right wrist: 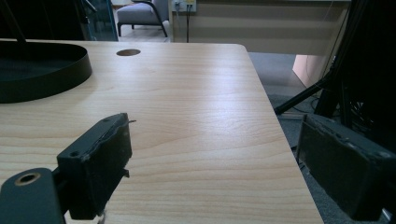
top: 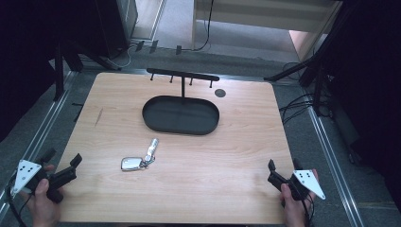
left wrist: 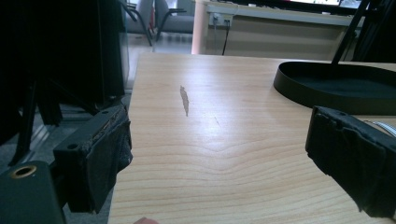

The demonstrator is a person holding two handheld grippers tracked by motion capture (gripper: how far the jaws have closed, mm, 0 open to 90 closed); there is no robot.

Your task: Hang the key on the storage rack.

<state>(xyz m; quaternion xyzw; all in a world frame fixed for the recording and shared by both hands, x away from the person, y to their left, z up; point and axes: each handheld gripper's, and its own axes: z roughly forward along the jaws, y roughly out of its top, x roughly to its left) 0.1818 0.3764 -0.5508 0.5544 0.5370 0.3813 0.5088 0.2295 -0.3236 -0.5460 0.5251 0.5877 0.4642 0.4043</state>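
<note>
A silver car key with a key ring and a small metal fob (top: 139, 159) lies flat on the wooden table (top: 236, 142), in front of a black oval tray (top: 180, 115) that carries an upright stand with a hook bar (top: 182, 75). My left gripper (top: 61, 163) rests at the table's near left corner, open, nothing between its jaws. In the left gripper view the tray's rim (left wrist: 299, 88) sits ahead to the right. My right gripper (top: 283, 169) is at the near right edge, open and empty. The tray's edge (right wrist: 70, 70) is at the left of the right gripper view.
A round cable hole (top: 220, 92) is set in the table behind the tray on the right. A dark scuff (top: 99, 117) marks the wood at the left. Black stand legs and cables surround the table on the floor.
</note>
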